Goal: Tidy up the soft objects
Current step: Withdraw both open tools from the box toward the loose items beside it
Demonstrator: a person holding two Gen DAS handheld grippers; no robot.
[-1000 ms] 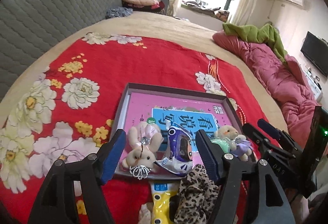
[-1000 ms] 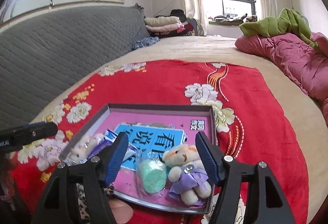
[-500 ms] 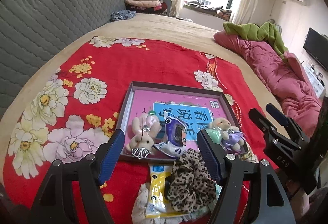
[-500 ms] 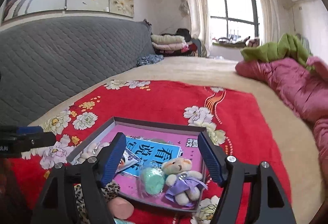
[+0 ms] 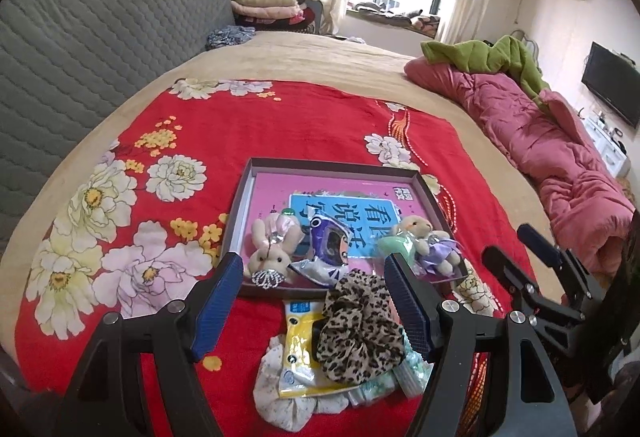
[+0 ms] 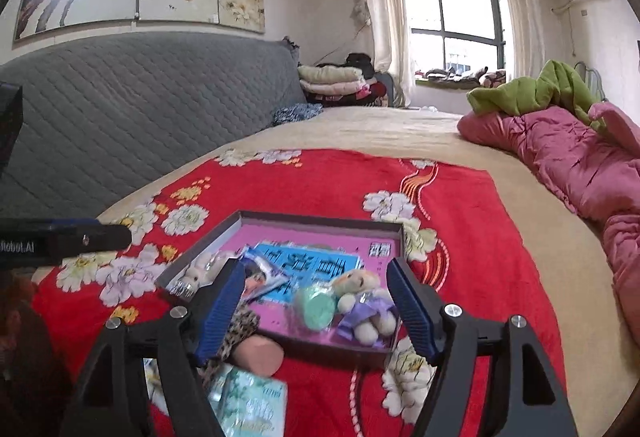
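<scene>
A: Which step is going on?

B: I'm hovering both grippers over the bed, nothing in either. My left gripper [image 5: 314, 301] is standing wide open and empty, and my right gripper [image 6: 316, 301] is wide open with nothing pressed between its pads. Judging by this, I'm between picks.

A: Where are the soft things?

B: The tray [image 5: 332, 167] is already carrying the bunny plush [image 5: 272, 249], a purple snack pack [image 5: 328, 249], a green sponge [image 5: 396, 247] and the bear in purple [image 5: 430, 247]. The leopard scrunchie [image 5: 360, 329] is lying just outside the tray's near rim, at six o'clock from it, on top of a yellow packet [image 5: 298, 353] and a white scrunchie [image 5: 288, 397].

A: Next move?

B: Probably I'm going for the leopard scrunchie; that's calling for dropping down and closing on its bulk only.

A: Obstacles?

B: The packet underneath is risking a double grab. A pink puff [image 6: 260, 355] and a tissue pack [image 6: 250, 405] are crowding the same pile.
</scene>
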